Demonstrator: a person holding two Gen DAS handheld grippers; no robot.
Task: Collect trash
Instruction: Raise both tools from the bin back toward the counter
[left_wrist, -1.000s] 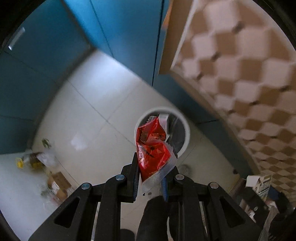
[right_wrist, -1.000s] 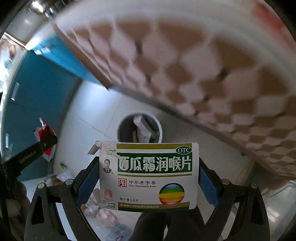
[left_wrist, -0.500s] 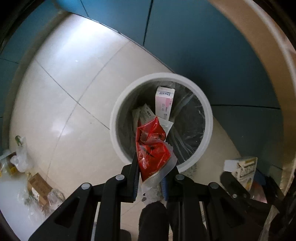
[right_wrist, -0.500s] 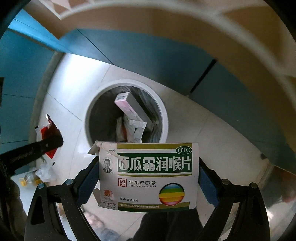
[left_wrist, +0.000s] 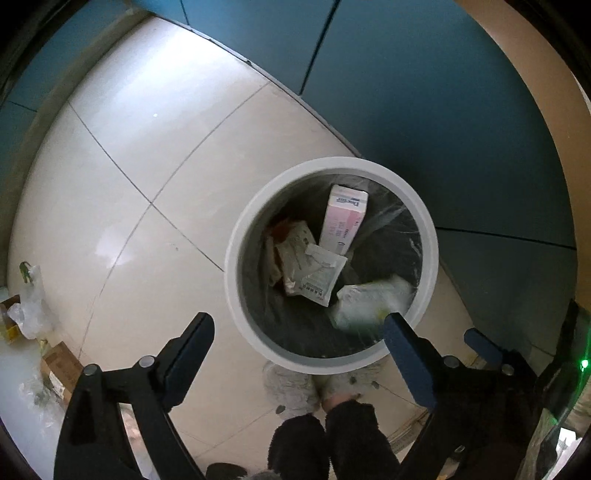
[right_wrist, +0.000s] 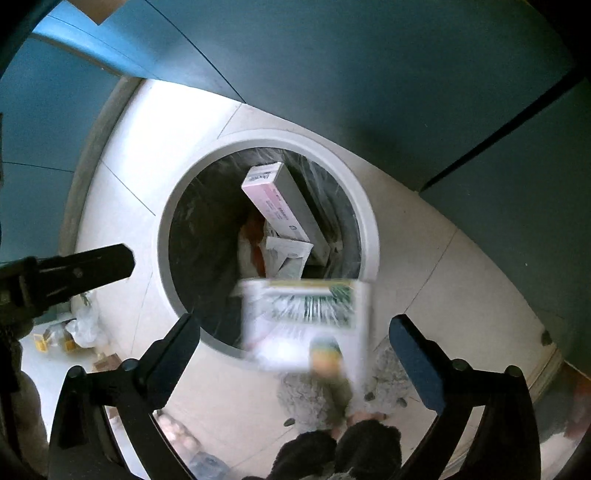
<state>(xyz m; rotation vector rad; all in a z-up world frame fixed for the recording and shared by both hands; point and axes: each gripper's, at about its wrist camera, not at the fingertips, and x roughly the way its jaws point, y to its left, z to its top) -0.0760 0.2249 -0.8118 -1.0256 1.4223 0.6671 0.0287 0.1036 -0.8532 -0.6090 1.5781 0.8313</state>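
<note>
Both pairs of jaws are opening, and nothing is clamped in either. On the left gripper (left_wrist: 297, 338) the blue-padded fingers (left_wrist: 408, 352) stand wide, with the near rim of the round white plastic waste bin (left_wrist: 236, 243) between and just beyond them. On the right gripper (right_wrist: 291, 334) the pads touch nothing: the white-and-green cardboard medicine box (right_wrist: 304, 325) hangs blurred in the gap between them, clear of both fingers, over the bin's near edge (right_wrist: 269, 138).

Inside the bin, ahead of the left jaws, a tall pink-and-white carton (left_wrist: 343, 218) leans against the clear liner on the far side. In front of it lie a crumpled beige wrapper (left_wrist: 293, 245) with a patch of red beside it and a flat white sachet (left_wrist: 321, 275). A blurred pale package (left_wrist: 373, 299) shows just beyond the left gripper's right fingertip, within the bin's rim.

Below both grippers, nearest the cameras, are the person's grey fuzzy slippers (left_wrist: 291, 386) and dark trouser legs on the pale tiled floor (left_wrist: 147, 147). Off to the left of the left jaws, well apart from the bin, sit a small brown cardboard box (left_wrist: 61, 367) and crumpled clear plastic bags (left_wrist: 29, 306). Teal cabinet panels (left_wrist: 424, 74) rise beyond the bin.
</note>
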